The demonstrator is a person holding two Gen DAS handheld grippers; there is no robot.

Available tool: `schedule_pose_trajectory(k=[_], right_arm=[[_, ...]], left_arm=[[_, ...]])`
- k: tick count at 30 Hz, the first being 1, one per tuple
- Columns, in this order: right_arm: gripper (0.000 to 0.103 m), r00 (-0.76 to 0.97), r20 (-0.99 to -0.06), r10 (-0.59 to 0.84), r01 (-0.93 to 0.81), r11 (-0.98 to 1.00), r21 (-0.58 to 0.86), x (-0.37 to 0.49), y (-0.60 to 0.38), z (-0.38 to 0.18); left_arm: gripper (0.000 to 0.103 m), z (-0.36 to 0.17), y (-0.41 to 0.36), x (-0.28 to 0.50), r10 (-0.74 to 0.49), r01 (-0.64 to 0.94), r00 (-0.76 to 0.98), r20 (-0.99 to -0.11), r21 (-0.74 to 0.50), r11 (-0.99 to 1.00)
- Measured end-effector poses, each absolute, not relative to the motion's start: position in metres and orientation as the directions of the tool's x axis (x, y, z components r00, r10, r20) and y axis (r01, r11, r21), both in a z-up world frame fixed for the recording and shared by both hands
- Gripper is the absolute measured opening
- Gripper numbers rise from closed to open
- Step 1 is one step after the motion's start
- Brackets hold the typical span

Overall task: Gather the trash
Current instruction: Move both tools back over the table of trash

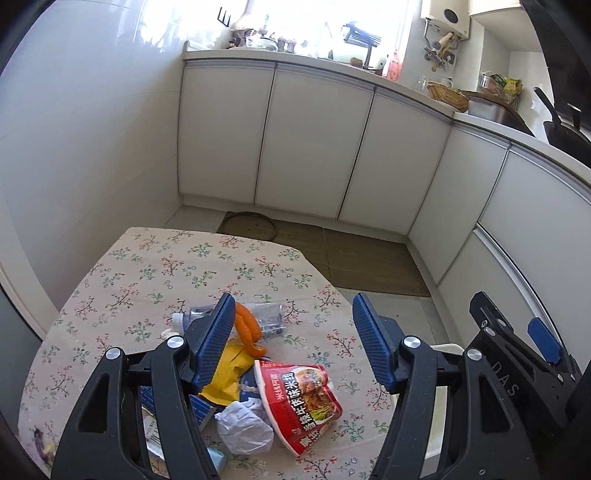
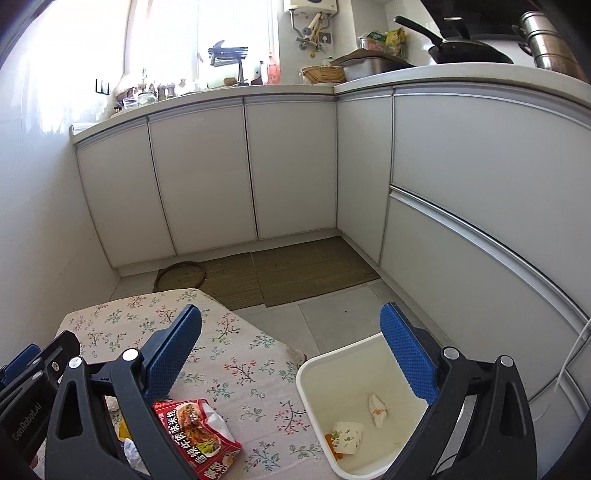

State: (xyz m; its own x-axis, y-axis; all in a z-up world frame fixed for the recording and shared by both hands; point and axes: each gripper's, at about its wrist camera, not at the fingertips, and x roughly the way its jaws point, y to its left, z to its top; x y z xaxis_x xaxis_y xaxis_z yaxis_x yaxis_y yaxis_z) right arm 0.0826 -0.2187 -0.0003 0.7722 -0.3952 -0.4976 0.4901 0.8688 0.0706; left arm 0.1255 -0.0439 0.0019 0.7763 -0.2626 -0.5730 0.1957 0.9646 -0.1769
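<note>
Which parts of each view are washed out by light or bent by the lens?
Left wrist view: the window above the counter is blown out to white, and the cabinet doors curve with fisheye distortion. Right wrist view: the window glares the same way, the drawer fronts bow strongly, and dark vignetting fills the corners.

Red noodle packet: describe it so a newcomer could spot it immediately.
On the floral tablecloth, a litter pile lies near the white bin. The red noodle packet lies on that pile's bin side, the only piece with a food photo and white lettering.
</note>
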Motion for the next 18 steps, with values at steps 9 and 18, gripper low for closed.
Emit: schedule_pose_trajectory(k=[9, 18], right_arm=[[0.095, 0.788, -0.518, -0.332, 0.422, 0.905, 0.062, 0.102, -0.182, -0.005], [0.095, 0.801, -0.536, -0.268, 0.342, 0.939, 0.041, 0.115, -0.142, -0.011]], left_arm=[[0.063, -0.001, -0.004, 0.130, -0.195, 0.117, 0.786, -0.586, -0.170, 0.979], [0.063, -0.007, 0.034, 0.135, -0.133, 0.036, 0.786, -0.603, -0.170, 0.985]])
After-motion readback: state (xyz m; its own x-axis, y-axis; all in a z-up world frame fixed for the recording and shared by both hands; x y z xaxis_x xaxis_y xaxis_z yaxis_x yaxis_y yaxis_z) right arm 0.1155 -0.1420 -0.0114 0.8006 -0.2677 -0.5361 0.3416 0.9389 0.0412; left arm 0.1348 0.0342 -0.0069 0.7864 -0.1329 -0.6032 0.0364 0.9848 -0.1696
